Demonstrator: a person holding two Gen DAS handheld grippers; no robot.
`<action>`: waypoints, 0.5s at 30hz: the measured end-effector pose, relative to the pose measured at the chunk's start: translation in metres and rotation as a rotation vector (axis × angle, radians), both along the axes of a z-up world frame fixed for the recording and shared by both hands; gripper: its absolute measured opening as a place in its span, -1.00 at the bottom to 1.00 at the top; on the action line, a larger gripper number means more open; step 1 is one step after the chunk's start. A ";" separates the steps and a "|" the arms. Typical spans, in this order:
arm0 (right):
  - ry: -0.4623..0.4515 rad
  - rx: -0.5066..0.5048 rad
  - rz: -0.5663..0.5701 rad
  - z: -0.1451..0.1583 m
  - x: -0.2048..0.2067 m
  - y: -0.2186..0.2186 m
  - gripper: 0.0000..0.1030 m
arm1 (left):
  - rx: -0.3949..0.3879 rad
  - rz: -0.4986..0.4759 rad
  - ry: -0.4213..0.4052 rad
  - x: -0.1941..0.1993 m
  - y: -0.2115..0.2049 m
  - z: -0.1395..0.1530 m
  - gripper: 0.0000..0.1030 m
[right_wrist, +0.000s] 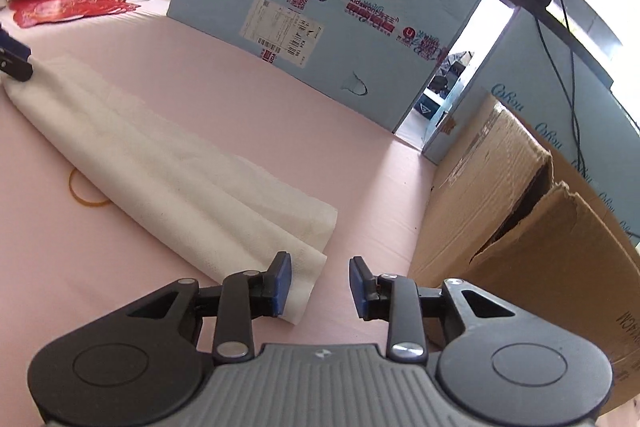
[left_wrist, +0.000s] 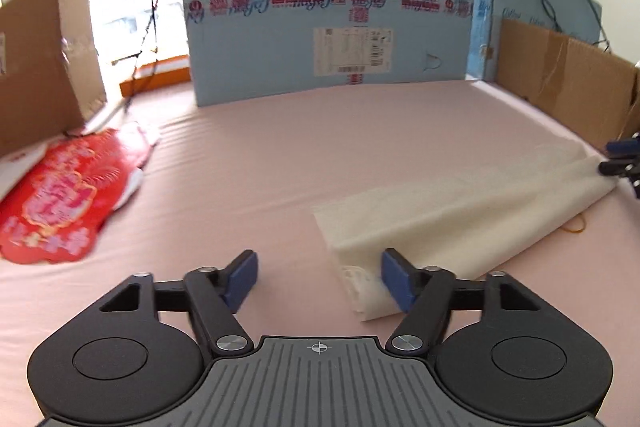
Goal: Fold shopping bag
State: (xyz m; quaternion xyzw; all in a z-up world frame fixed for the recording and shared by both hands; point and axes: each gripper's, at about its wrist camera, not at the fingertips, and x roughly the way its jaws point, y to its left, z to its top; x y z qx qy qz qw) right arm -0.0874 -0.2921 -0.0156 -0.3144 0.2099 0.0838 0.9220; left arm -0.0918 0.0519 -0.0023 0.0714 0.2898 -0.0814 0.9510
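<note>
A cream cloth shopping bag (left_wrist: 452, 223) lies folded into a long strip on the pink table cover; it also shows in the right wrist view (right_wrist: 168, 163). My left gripper (left_wrist: 318, 281) is open at the strip's near end, with its right pad touching the cloth edge and nothing between the jaws. My right gripper (right_wrist: 320, 285) is open at the strip's other end, its left pad against the cloth corner. The right gripper's fingertips (left_wrist: 620, 157) show at the far right of the left wrist view. The left gripper's fingertips (right_wrist: 14, 61) show at the left edge of the right wrist view.
A tall blue carton (left_wrist: 328, 7) stands at the back. Brown cardboard (right_wrist: 532, 227) walls the right side and a brown box (left_wrist: 40, 59) the left. Red printed bags (left_wrist: 68, 191) lie at the left. An orange rubber band (right_wrist: 86, 193) lies beside the strip.
</note>
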 end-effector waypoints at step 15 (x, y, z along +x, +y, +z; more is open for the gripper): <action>-0.067 -0.079 0.001 -0.007 -0.007 0.010 -0.22 | 0.160 -0.415 -0.113 0.007 -0.103 0.003 -0.26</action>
